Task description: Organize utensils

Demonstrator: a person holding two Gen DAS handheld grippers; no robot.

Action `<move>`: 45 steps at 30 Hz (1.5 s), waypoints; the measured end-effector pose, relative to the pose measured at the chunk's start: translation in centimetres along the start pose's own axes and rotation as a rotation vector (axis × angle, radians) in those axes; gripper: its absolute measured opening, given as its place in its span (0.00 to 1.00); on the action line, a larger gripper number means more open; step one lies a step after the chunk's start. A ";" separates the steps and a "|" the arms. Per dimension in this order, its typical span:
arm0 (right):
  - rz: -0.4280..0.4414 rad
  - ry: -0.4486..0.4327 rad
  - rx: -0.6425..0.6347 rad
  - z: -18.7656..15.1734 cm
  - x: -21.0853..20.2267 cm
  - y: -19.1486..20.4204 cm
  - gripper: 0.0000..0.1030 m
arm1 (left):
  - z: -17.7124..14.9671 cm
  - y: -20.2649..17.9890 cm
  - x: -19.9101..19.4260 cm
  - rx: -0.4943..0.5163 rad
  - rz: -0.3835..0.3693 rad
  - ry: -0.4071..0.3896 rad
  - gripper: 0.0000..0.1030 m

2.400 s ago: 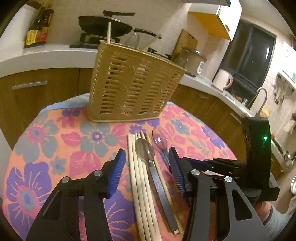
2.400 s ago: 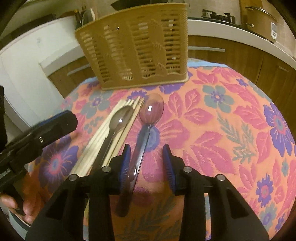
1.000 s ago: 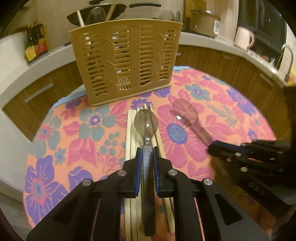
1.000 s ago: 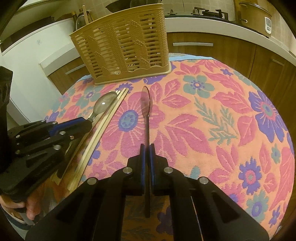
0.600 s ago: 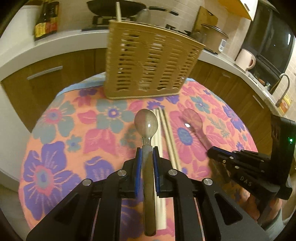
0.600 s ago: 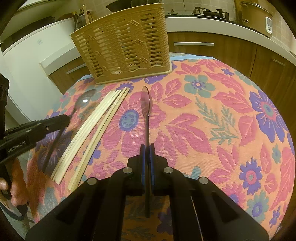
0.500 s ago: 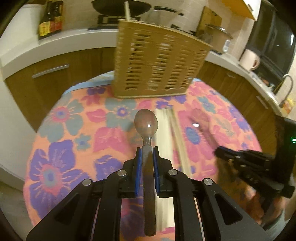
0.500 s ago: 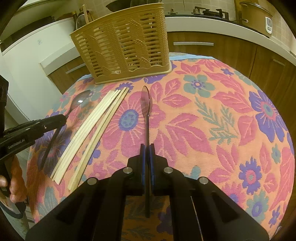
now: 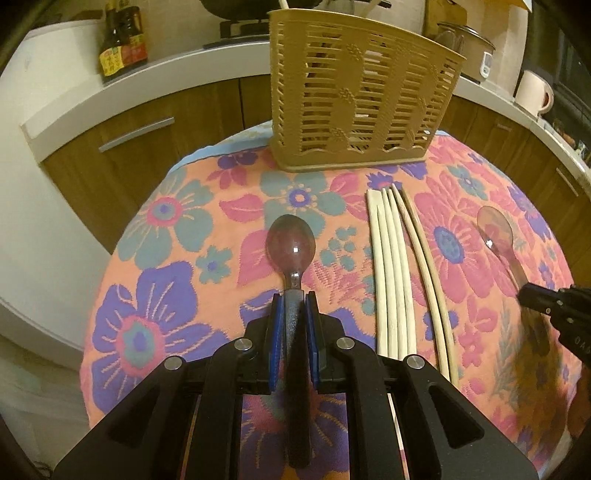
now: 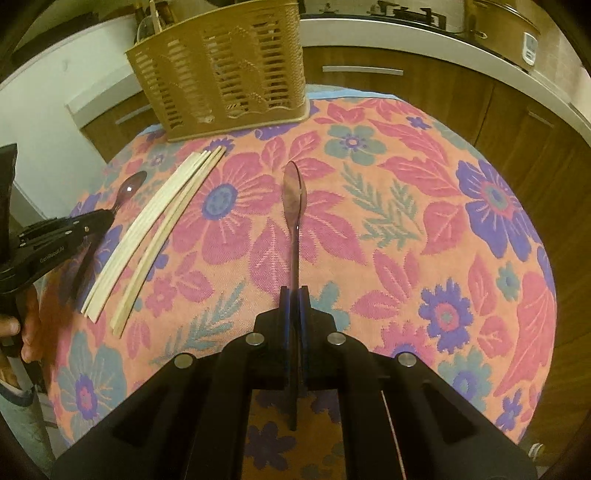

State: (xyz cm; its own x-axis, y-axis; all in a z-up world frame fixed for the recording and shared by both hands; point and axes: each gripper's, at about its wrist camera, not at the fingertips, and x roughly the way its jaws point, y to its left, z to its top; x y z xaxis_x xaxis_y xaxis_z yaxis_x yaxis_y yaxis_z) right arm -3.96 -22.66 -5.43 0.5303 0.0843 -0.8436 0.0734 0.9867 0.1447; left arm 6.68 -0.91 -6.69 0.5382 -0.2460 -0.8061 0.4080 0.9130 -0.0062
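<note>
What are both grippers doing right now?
Left gripper: shut on a spoon, bowl facing up.
Right gripper: shut on a second spoon, turned on edge.

A white countertop [image 9: 155,79] is curving across the upper part of the left wrist view, sitting on dark wooden cabinets [image 9: 122,147] with slim metal handles [image 9: 136,134]. Two dark sauce bottles [image 9: 122,40] are standing on it at the upper left, and a gas hob [image 9: 240,27] is showing at the top centre. A rice cooker [image 9: 476,51] and a pale jug [image 9: 533,94] are resting on the counter at the upper right. A round table under a floral cloth [image 10: 424,221] in orange, pink and purple is filling the middle of both views. Warm, dim indoor light is tinting everything. A white wall panel [image 10: 44,122] is standing at the left of the right wrist view.
</note>
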 end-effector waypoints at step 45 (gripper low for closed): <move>0.266 -0.030 -0.079 5.2 -3.4 1.8 0.10 | 1.7 -0.3 -2.8 0.051 -0.152 -0.094 0.10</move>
State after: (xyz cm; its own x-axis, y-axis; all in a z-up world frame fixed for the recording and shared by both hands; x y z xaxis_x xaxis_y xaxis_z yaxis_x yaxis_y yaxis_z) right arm -1.28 -21.91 0.37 0.5474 0.3384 -0.7654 -0.1372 0.9385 0.3168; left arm 6.30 -1.02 -3.46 0.5332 -0.4114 -0.7392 0.5256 0.8458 -0.0917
